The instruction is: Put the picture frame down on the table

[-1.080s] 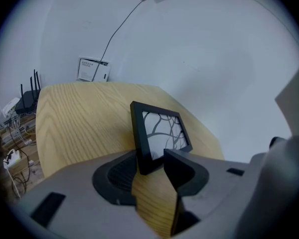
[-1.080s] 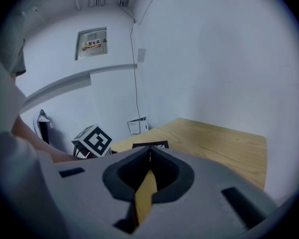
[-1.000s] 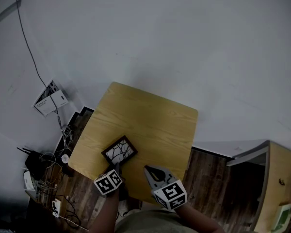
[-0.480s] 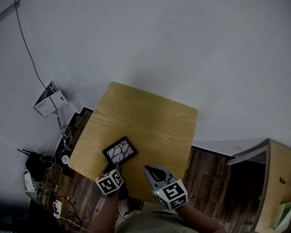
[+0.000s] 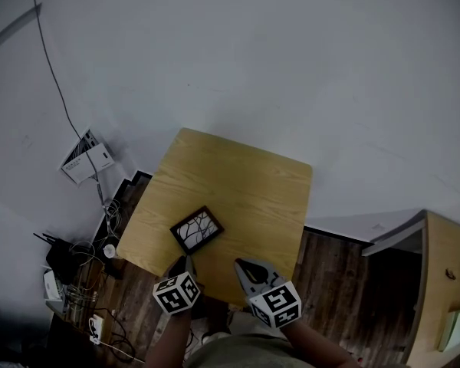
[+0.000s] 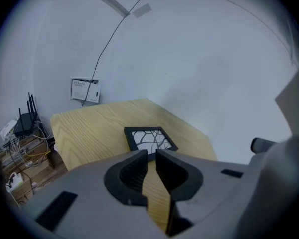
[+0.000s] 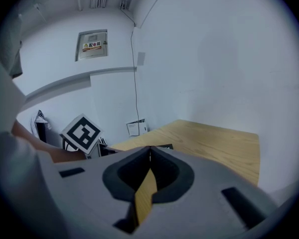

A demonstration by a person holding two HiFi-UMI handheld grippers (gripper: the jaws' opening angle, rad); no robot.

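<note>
Picture frame (image 5: 197, 229) is seen lying flat on the table (image 5: 245, 175), near its front-left edge, touched by neither claw. Left claw (image 6: 151, 156) is held just behind it, jaws narrowly apart, nothing btw them. Right claw (image 7: 150, 149) is closed, empty. Risk, as judged: frame could be nudged off the near edge if clipped by the left claw

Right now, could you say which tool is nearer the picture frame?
The left tool, pointing straight at the picture frame; the right tool sits farther aside.
</note>
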